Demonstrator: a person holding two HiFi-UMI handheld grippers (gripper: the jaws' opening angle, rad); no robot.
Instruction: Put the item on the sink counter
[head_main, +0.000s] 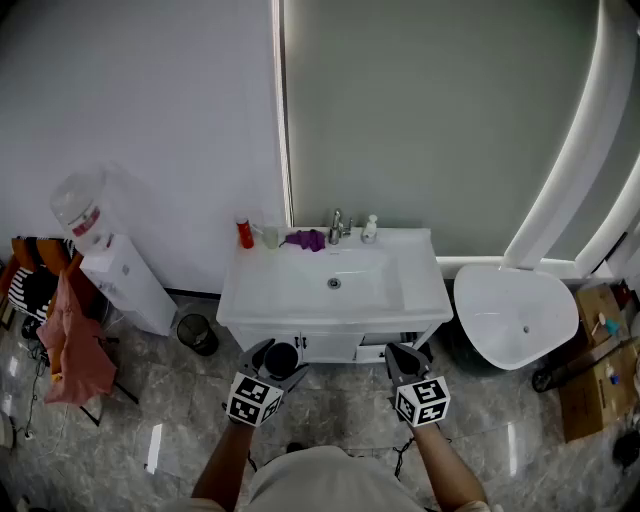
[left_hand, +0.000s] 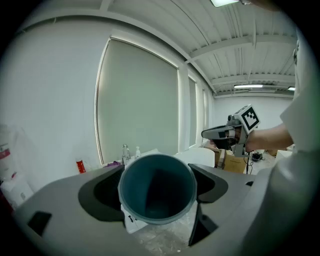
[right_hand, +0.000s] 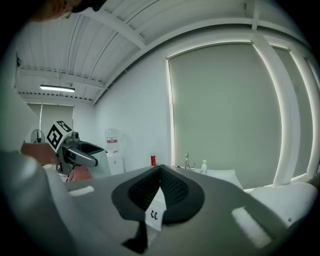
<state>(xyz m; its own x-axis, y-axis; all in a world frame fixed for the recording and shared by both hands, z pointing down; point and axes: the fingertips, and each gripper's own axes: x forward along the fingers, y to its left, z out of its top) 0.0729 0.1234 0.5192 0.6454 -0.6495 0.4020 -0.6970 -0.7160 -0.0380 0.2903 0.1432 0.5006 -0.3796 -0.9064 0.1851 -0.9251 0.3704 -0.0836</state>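
In front of the white rectangular sink counter (head_main: 428, 292): L gripper (head_main: 279, 357) clamps the dark teal round plastic cup (left_hand: 157, 189) btwn wide-spread jaws (cup mouth faces its camera), held clear of the counter, not yet on it. R gripper (head_main: 404, 357) empty, jaws pressed together. Along counter's rear edge: red bottle (head_main: 244, 233), purple cloth (head_main: 306, 240), chrome tap (head_main: 336, 226).

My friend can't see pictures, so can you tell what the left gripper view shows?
A blue-green cup, open mouth toward the camera, is gripped between the left gripper's dark jaws. Far behind stand a tap and a red bottle; the right gripper is held up at the right.
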